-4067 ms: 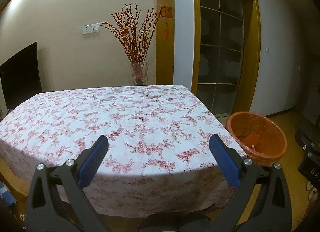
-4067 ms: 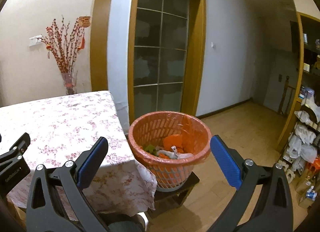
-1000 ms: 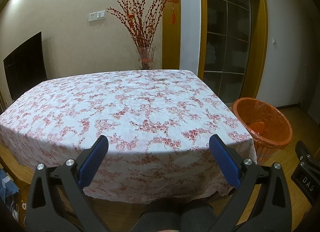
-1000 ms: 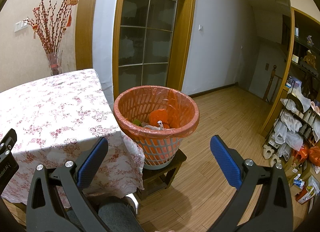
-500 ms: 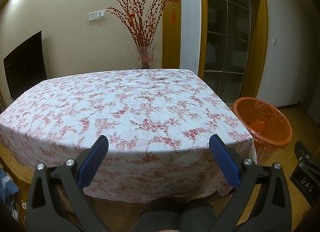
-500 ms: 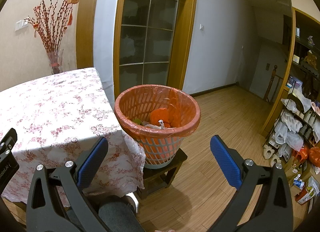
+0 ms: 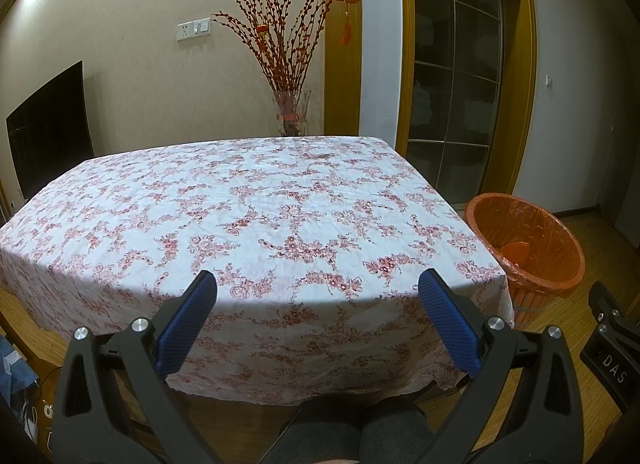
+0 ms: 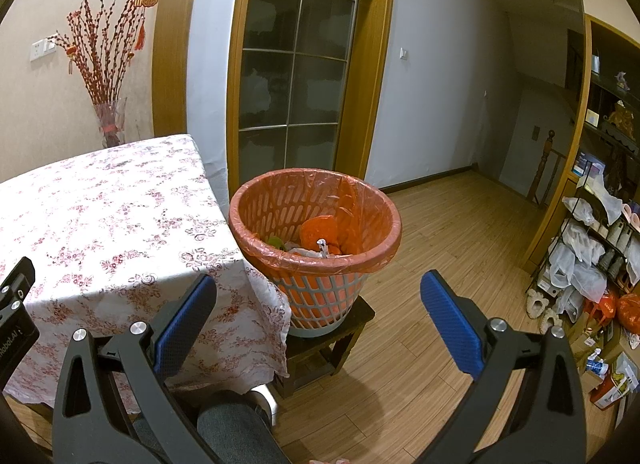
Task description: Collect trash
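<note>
The trash (image 8: 316, 242) sits in the orange basket (image 8: 316, 220), with bits of orange, green and white stuff piled at the bottom. The basket stands on a small dark stool (image 8: 324, 348), right beside the corner of the table with the flowery cloth (image 8: 100, 216). The right gripper (image 8: 318, 318) hangs in front of the basket and a little above the floor. Its blue fingers (image 8: 448, 328) are spread wide and hold nothing. The left gripper (image 7: 318, 314) points at the table (image 7: 240, 216). It is spread wide too, with nothing in it. From there the basket (image 7: 524, 244) is off to the right. Someone's knees in dark trousers (image 7: 352, 436) show below.
</note>
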{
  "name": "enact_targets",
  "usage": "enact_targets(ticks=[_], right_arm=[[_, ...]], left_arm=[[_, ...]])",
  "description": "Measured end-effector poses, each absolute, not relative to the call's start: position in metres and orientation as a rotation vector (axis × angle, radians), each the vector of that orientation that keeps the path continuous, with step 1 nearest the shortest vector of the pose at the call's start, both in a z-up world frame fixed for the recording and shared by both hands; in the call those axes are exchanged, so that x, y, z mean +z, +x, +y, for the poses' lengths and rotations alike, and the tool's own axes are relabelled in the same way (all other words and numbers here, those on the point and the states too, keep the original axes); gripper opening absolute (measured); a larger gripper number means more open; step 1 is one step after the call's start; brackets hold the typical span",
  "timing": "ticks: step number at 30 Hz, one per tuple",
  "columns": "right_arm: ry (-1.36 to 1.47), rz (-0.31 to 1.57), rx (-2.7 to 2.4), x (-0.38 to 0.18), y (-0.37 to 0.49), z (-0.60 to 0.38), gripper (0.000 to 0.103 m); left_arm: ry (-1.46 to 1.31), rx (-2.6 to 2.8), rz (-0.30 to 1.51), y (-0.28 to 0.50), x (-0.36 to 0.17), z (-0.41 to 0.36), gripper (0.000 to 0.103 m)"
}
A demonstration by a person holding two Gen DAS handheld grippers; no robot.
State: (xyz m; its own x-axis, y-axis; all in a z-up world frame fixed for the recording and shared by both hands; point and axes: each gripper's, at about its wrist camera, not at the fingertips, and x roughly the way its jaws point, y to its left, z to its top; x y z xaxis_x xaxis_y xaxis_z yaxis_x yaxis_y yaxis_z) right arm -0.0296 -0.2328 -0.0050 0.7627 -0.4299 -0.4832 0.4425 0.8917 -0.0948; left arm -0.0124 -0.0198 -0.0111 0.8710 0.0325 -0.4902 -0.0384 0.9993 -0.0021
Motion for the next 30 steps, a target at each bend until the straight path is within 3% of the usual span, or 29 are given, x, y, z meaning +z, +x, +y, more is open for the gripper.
enact_targets(ticks=[30], right_arm=[[0.026, 0.522, -0.473, -0.0051, -0.0294, -0.233, 0.1]], left_arm=[[-0.009, 0.035, 0.521, -0.0118, -0.0114, -0.0194, 0.099]])
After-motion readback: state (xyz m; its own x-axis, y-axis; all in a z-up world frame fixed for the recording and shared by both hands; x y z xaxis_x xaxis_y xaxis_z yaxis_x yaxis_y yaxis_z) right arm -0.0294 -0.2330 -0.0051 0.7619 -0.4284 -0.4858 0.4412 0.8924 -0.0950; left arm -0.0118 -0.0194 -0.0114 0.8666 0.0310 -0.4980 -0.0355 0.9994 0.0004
